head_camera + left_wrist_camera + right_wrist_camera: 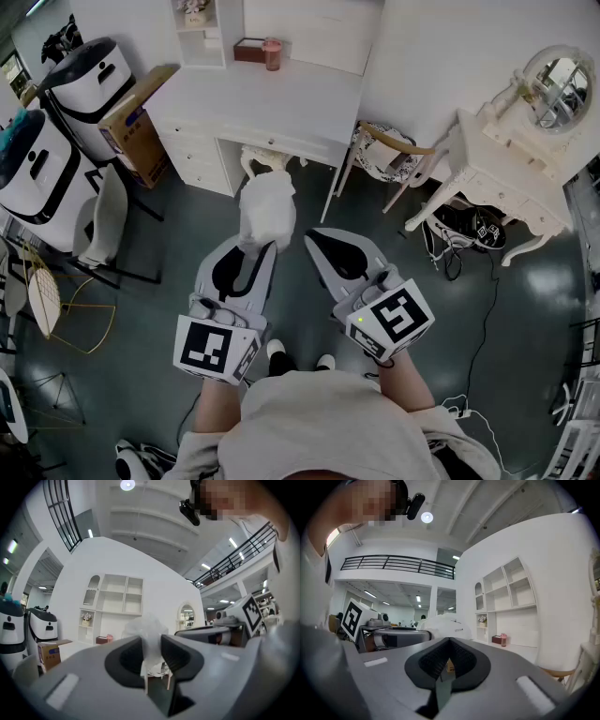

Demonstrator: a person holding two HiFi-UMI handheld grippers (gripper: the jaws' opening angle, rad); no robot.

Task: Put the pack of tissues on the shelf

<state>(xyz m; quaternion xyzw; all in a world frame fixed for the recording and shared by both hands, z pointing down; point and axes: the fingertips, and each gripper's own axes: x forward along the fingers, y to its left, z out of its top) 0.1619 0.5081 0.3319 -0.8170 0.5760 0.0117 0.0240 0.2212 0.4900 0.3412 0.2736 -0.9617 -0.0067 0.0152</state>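
The pack of tissues (pixel 267 211) is a white crinkly plastic bundle held out in front of the person, above the dark floor. My left gripper (pixel 260 246) is shut on its near edge; in the left gripper view the thin plastic of the pack of tissues (pixel 149 629) is pinched between the dark pads (pixel 176 656). My right gripper (pixel 315 236) hovers just right of the pack with its jaws shut and nothing between them. The right gripper view shows the pack of tissues (pixel 443 626) off to its left. The white shelf (pixel 115 595) stands on the desk ahead; the same shelf (pixel 506 588) also shows in the right gripper view.
A white desk (pixel 272 103) stands ahead with a pink cup (pixel 273 53) and a brown box (pixel 247 49) by the shelf (pixel 202 33). A cardboard box (pixel 141 122) and white machines (pixel 84 80) are at left. A chair (pixel 389 155) and mirrored vanity (pixel 511 159) stand at right.
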